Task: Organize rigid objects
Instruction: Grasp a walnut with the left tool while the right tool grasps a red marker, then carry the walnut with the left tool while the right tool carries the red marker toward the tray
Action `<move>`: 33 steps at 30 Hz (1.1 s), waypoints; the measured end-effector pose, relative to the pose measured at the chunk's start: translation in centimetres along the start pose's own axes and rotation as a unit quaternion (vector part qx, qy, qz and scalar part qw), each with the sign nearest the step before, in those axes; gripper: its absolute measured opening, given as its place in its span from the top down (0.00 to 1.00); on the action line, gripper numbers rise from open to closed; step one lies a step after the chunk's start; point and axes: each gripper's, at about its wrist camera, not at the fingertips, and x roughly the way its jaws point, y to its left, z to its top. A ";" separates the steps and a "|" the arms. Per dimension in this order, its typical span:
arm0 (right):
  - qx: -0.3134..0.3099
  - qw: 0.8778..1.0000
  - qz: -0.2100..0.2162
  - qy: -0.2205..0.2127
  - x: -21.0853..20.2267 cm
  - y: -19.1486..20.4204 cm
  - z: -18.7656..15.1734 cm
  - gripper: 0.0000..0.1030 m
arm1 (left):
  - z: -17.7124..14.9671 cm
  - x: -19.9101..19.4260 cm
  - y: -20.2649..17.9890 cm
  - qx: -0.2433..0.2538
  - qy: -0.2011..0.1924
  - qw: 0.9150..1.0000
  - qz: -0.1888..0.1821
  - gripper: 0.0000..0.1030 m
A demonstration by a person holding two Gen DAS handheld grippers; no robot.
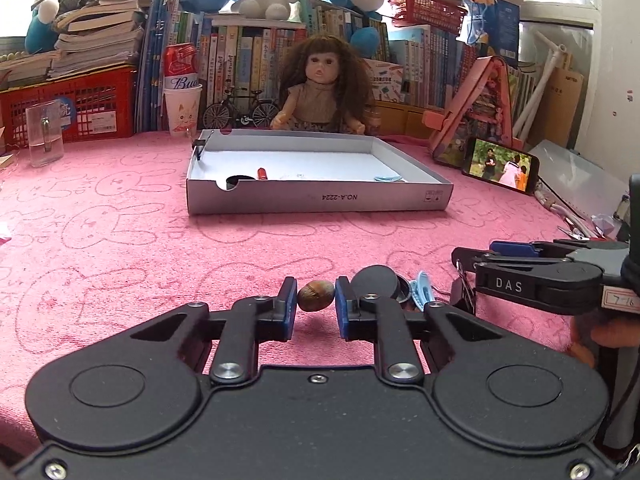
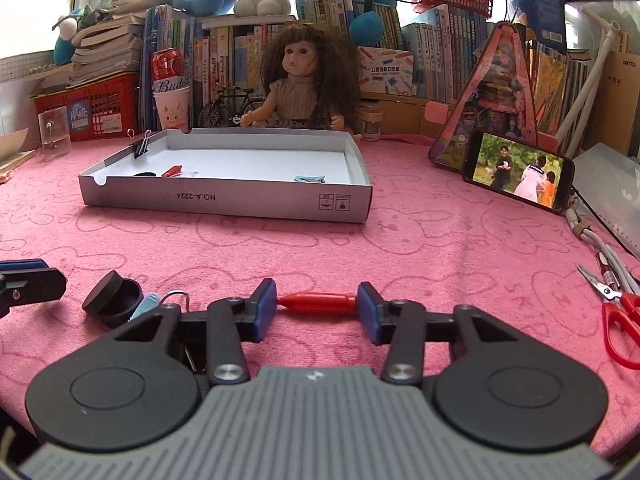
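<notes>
Currently my left tool (image 1: 316, 300) pinches a small brown nut (image 1: 315, 296) just clear of the pink bench (image 1: 120, 240); rounded, held only at its ends, it could squirt out. My right tool (image 2: 317, 306) clamps a red capsule-shaped piece (image 2: 318, 303) endwise across its pads, so any tilt may pivot it loose. Farther off, the white tray (image 2: 224, 200) has a raised near wall that a low carry could clip.
</notes>
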 end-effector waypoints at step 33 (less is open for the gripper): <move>0.058 0.998 0.032 -0.022 6.9 -1.8 8.4 0.52 | 11.2 9.3 4.6 -0.038 -0.055 0.997 0.044 0.82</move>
